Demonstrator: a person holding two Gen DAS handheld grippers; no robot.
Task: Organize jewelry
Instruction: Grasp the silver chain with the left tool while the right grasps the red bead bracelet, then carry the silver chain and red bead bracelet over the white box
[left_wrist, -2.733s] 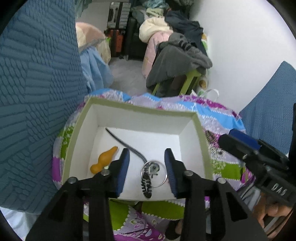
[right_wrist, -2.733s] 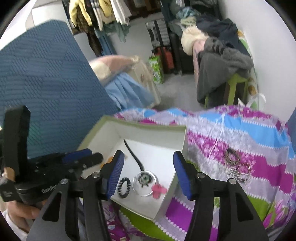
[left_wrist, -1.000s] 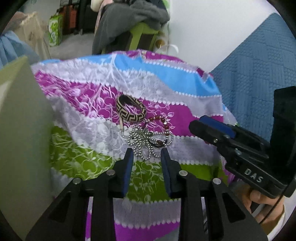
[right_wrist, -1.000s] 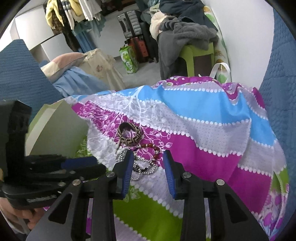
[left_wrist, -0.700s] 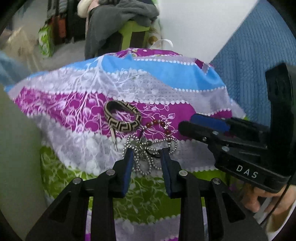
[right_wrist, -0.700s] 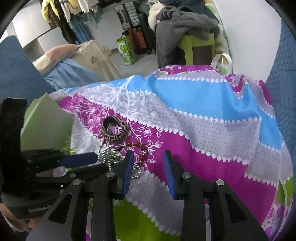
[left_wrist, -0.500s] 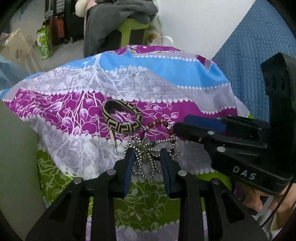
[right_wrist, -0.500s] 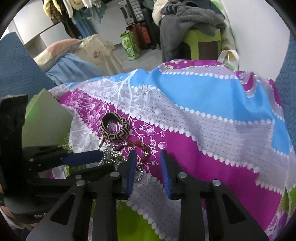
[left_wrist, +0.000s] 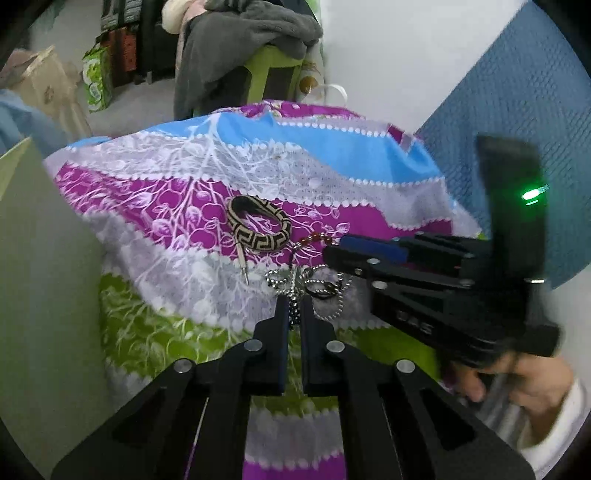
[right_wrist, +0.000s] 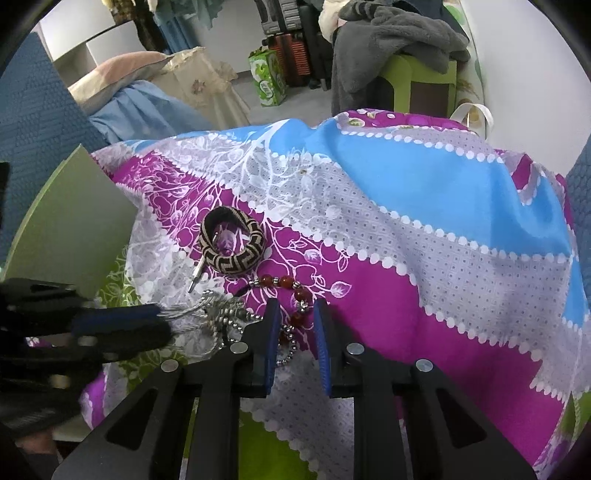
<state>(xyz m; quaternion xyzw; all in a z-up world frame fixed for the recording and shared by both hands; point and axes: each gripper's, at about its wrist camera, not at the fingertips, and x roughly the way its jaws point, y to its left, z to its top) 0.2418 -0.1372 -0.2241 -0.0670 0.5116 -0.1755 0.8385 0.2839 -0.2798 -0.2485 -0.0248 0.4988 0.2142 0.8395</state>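
A silver ball chain (left_wrist: 314, 282) lies tangled on the patterned cloth (left_wrist: 177, 229). My left gripper (left_wrist: 293, 308) is shut on a bunch of that chain; it also shows in the right wrist view (right_wrist: 207, 314). A red bead bracelet (right_wrist: 291, 291) lies beside the chain. My right gripper (right_wrist: 294, 314) is narrowly open with the bead bracelet between its fingers, touching the cloth. A black and tan woven bangle (right_wrist: 231, 243) with a cord tip lies just beyond; it also shows in the left wrist view (left_wrist: 258, 225).
The pale green wall of the jewelry box (left_wrist: 44, 280) stands at the left, also in the right wrist view (right_wrist: 74, 218). A green stool with grey clothes (right_wrist: 399, 55) stands beyond the cloth. Blue textured panels (left_wrist: 517, 122) flank the sides.
Both grippers left the box, swung right to the jewelry pile and came down. My left gripper closed on the silver chain. My right gripper narrowed around the red beads.
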